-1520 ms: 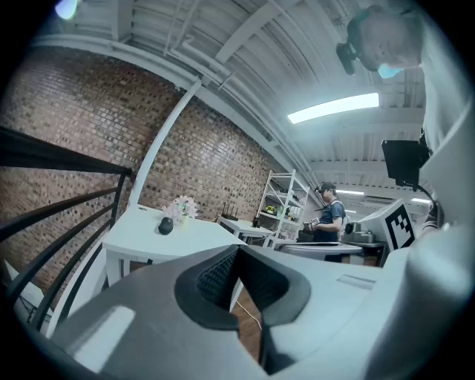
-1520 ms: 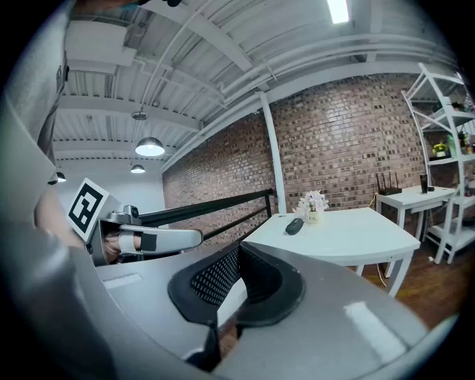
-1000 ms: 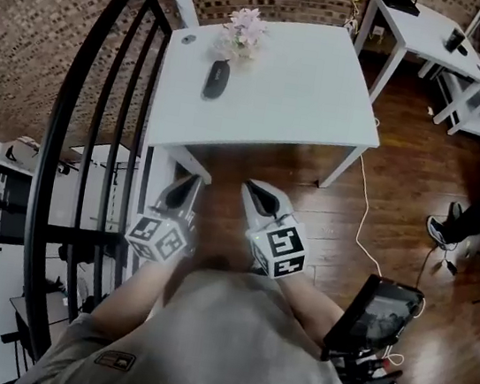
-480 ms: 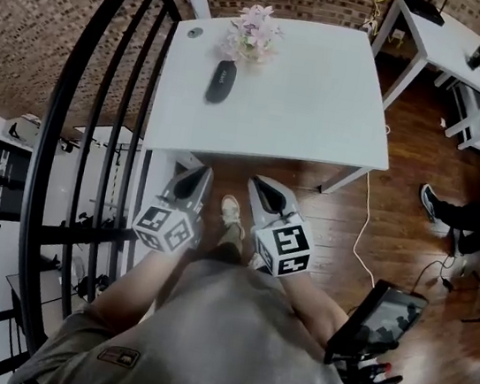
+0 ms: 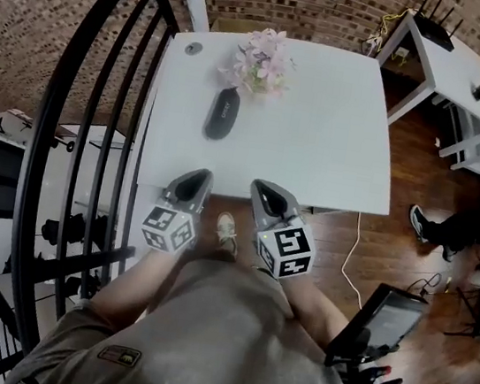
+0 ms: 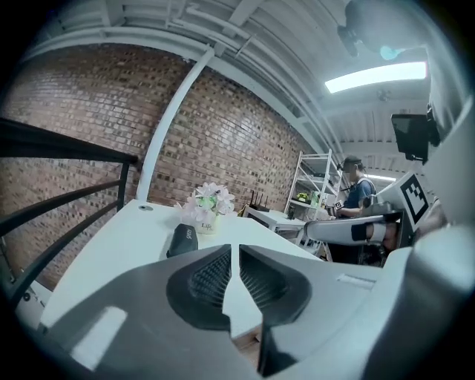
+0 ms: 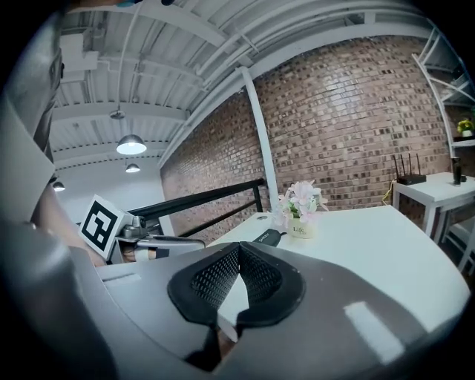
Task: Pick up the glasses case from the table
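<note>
The left gripper (image 5: 197, 177) and right gripper (image 5: 263, 188) hang side by side at the near edge of the white table (image 5: 327, 146), each with its jaws together on nothing. One black glasses case (image 5: 222, 112) lies on the table, apart from both grippers, at twelve o'clock from the left and eleven from the right. One flower pot (image 5: 261, 63) stands near the case, at its one o'clock.

Glasses case (image 6: 182, 240) lettering (white print) is unreadably small.
</note>
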Motion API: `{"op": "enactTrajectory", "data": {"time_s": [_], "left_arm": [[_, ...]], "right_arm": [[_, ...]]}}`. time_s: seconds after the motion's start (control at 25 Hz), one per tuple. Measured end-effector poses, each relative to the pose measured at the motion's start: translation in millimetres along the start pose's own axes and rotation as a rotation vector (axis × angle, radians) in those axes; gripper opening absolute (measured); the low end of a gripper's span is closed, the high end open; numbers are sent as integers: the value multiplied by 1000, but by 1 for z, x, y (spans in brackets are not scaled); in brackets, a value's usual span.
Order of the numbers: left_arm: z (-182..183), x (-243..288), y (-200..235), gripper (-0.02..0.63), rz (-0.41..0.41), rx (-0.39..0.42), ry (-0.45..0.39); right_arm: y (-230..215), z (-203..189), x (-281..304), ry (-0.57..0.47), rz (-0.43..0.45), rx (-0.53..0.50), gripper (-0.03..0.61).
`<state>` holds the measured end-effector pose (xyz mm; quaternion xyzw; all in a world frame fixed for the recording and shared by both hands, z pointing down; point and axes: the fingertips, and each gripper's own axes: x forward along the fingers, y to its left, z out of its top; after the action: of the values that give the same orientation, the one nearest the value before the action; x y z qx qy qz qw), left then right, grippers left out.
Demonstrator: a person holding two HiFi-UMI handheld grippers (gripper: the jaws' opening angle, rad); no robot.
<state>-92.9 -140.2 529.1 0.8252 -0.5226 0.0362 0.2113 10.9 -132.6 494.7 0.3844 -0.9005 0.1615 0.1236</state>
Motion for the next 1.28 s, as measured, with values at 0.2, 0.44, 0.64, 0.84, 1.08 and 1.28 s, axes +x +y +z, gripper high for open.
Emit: {"op": "enactTrajectory", "data": {"time_s": [0.2,0.44,0.64,0.84,1.08,1.28], "left_arm": [[-3,42,37,54,-29,32,61],[-24,88,72,227,-15,114,143],[-37,119,95,342,59,210,179],[-45,147,113,388,139,241,237],[-45,172,118,396,170,249,284],[-63,184,124,390,172,227,337]], "right_arm": [[-17,14,52,32,-20,3,11],[-39,20,88,58,-51,8,11],[-63,18,95,93,-50,15,11],[-84,15,101,134,-28,11,11],[-99,12,106,164,0,16,11],[-106,9,109,172,22,17,11]]}}
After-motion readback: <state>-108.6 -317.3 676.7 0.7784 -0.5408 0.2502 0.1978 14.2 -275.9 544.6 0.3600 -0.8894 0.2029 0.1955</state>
